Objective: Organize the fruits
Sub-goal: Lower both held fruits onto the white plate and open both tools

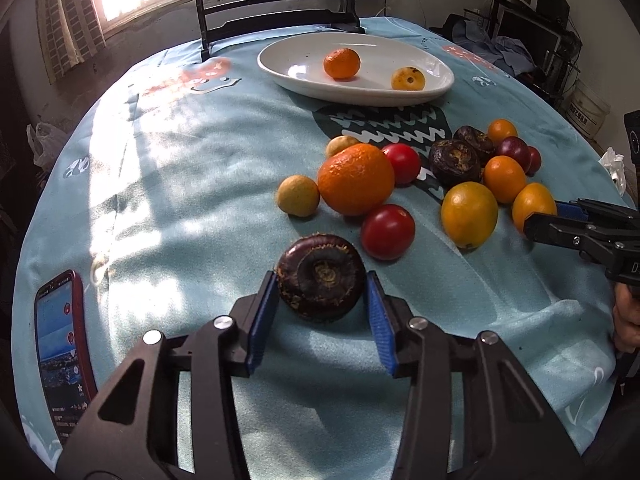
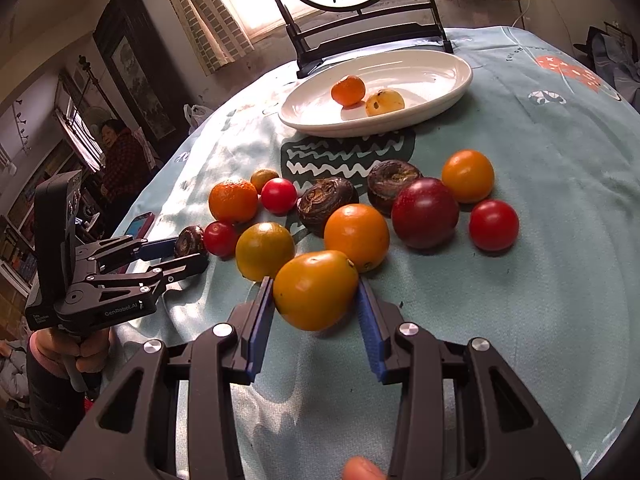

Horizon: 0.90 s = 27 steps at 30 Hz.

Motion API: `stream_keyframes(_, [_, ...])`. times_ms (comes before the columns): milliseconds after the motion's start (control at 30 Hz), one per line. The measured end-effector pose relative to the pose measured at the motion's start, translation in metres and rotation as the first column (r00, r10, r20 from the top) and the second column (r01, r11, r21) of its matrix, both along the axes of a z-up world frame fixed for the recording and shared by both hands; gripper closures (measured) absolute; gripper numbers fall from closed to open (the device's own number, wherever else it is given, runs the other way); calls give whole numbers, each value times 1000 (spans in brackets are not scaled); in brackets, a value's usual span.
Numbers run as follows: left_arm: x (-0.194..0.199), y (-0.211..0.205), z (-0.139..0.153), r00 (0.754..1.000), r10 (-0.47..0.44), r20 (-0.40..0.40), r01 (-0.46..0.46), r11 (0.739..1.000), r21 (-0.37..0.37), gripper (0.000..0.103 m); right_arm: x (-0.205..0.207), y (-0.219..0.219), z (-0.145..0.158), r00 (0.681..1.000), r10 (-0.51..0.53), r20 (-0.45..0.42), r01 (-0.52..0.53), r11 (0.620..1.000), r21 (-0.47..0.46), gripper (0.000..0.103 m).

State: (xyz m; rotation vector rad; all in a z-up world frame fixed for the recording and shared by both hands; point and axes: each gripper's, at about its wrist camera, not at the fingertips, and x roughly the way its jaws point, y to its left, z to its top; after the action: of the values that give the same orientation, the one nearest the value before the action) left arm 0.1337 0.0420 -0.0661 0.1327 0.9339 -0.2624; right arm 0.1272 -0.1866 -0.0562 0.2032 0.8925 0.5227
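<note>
My left gripper (image 1: 322, 280) is shut on a dark brown water chestnut (image 1: 321, 276) that rests on the blue cloth; it also shows in the right wrist view (image 2: 188, 242). My right gripper (image 2: 316, 288) is shut on an orange-yellow fruit (image 2: 316, 290), which also shows in the left wrist view (image 1: 534, 204). A white oval plate (image 1: 280, 68) at the back holds a small mandarin (image 1: 342, 63) and a yellow spotted fruit (image 1: 408, 78). Between plate and grippers lie several loose fruits: a large orange (image 1: 356, 179), red tomatoes (image 1: 387, 232), yellow-green citrus (image 1: 469, 215), more water chestnuts (image 1: 455, 162) and a dark plum (image 2: 425, 213).
A phone in a red case (image 1: 60, 352) lies at the table's left edge. A dark wooden stand with a round painted screen (image 1: 276, 4) stands behind the plate. A person (image 2: 120, 156) is in the room to the left. White tissue (image 1: 614, 164) lies at the right edge.
</note>
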Motion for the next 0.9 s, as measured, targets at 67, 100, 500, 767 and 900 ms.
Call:
stream_keyframes(67, [-2, 1, 1, 1000, 3, 0, -3, 1000, -20, 59, 0, 0, 1, 1000, 0, 5, 0, 1000, 0, 62])
stream_keyframes(100, [-4, 2, 2, 1000, 4, 1, -3, 1000, -30, 59, -1, 0, 1, 1000, 0, 7, 0, 1000, 0, 62])
stream_keyframes(500, [25, -16, 72, 987, -10, 162, 42, 980, -196, 59, 18, -12, 39, 996, -27, 83, 23, 999, 45, 62])
stream_keyframes(767, [125, -53, 71, 992, 68, 102, -47, 979, -200, 58, 102, -21, 62, 986, -121, 115, 125, 992, -25, 62])
stream_keyframes(900, [162, -60, 56, 994, 102, 46, -92, 979, -183, 58, 148, -22, 53, 988, -137, 66, 141, 988, -70, 62])
